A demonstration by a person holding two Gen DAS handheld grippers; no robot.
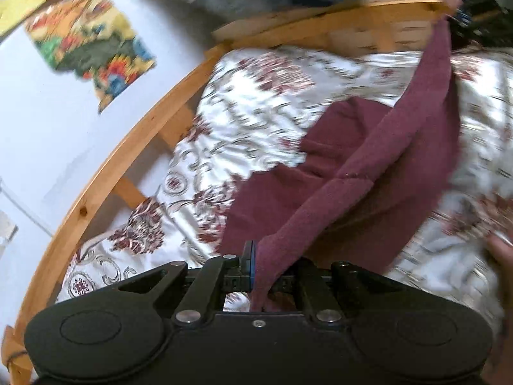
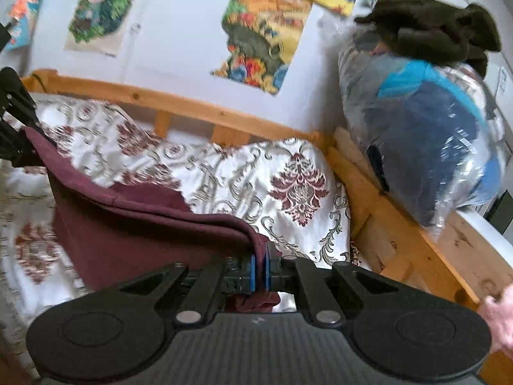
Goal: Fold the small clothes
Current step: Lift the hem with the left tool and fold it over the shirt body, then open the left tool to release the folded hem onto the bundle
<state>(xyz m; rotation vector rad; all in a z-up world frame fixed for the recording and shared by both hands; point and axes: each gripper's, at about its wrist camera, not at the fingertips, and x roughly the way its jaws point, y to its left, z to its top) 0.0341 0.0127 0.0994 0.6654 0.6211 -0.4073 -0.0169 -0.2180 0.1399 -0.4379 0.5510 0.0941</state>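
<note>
The left wrist view shows the maroon cloth (image 1: 336, 173) nearly whole: a flat part lying on the patterned bedspread (image 1: 256, 102), with one long edge lifted off it and stretched taut. That edge runs from the left gripper (image 1: 256, 260), near at the bottom, up and away to the far right, where the other gripper's dark body shows blurred at the top corner. The right wrist view shows what the left does not: a clear plastic bag (image 2: 426, 147) stuffed with blue and dark clothes on the wooden ledge at the right, and a dark fuzzy garment (image 2: 442, 29) heaped on top of it.

From the right gripper (image 2: 260, 268) the same taut edge of the cloth (image 2: 134, 224) runs left and away to the left gripper's black frame at the left rim, so its long axis spans the two tools. Below the edge the cloth hangs down to the bedspread (image 2: 288, 176).

Both tools are closed on the cloth: the left pinches one end of the raised edge, the right has its blue pads pressed narrow on the other, with a bit of cloth bunched beneath.

Counted: one maroon cloth, two grippers, one wooden bed rail (image 2: 179, 102), one bag, at least four colourful posters (image 2: 266, 38) on the white wall
</note>
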